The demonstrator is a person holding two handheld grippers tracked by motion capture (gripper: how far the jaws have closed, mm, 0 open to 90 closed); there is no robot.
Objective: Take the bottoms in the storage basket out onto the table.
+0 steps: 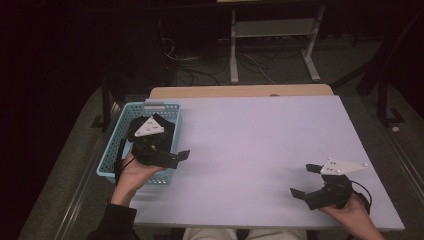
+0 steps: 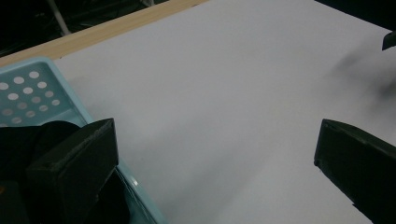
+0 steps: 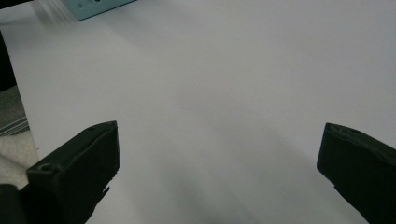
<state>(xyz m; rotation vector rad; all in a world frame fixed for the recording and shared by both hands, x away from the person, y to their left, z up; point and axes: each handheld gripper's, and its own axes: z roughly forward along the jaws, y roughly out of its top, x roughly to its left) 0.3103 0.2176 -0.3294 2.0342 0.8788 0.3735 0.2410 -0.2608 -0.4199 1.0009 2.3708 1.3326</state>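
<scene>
Both claws gape empty: left claw (image 1: 172,150) over the blue basket (image 1: 114,150), right claw (image 1: 303,180) well apart.

We take this for a lab or test room: a plain white table (image 1: 260,145) stands in a dim space, loose cables (image 1: 210,67) trail over the grey floor behind its far edge, beside a bare metal stand (image 1: 272,45).

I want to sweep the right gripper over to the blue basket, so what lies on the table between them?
Nothing: between the right gripper and the blue basket the high view shows only bare white table. The left gripper hangs at the basket.
</scene>
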